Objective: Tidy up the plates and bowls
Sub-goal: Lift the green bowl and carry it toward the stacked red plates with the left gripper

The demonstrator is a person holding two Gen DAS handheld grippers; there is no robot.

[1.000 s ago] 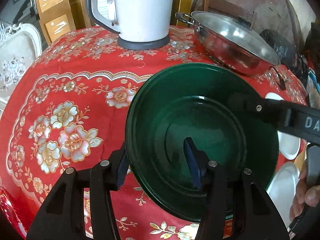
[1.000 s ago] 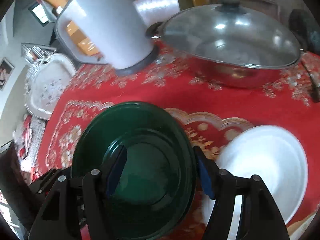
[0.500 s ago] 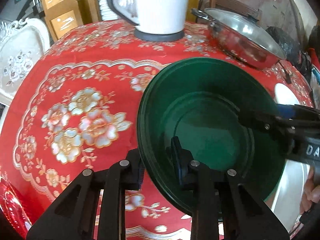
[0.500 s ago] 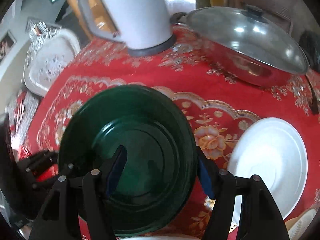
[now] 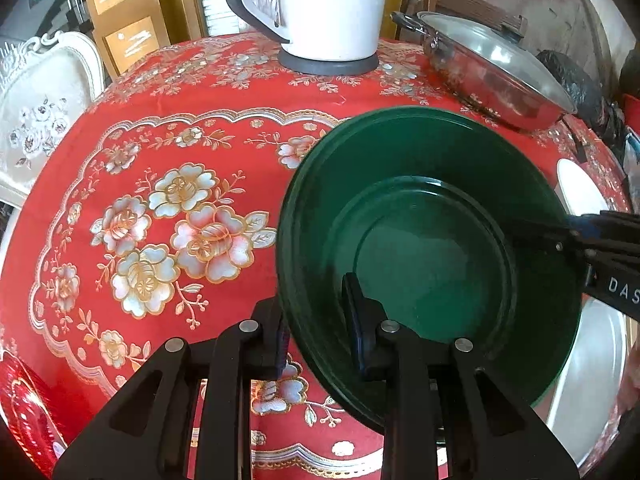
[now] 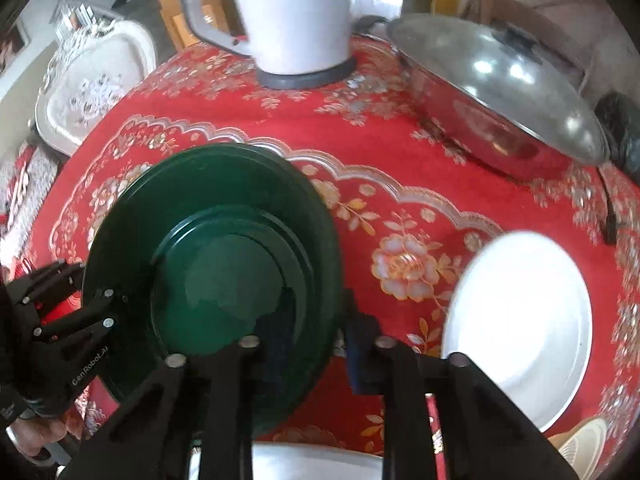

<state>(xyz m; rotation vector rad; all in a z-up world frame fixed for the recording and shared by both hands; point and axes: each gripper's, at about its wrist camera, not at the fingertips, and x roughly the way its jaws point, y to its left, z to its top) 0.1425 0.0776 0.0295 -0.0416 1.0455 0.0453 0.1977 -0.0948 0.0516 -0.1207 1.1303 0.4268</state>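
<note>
A round tabletop (image 5: 208, 92) covered in a red cloth with gold and white flowers filled both views; cartons and a pale carved chair (image 5: 44, 92) stood behind it. At the far edge stood a white electric kettle (image 5: 332, 4) on its dark base, with a lidded steel wok (image 5: 496, 76) to its right. The dark green bowl (image 5: 424, 240) sat near the tabletop's middle. The left gripper (image 5: 316, 320) pinched the bowl's near-left rim, one finger outside the wall and one inside. The right gripper (image 6: 304, 336) had just closed its jaws on the opposite rim, one finger inside the bowl and one outside. A white plate (image 6: 520, 328) lay just right of the bowl, and another white plate (image 6: 288, 460) showed at the near edge beneath the right gripper.
</note>
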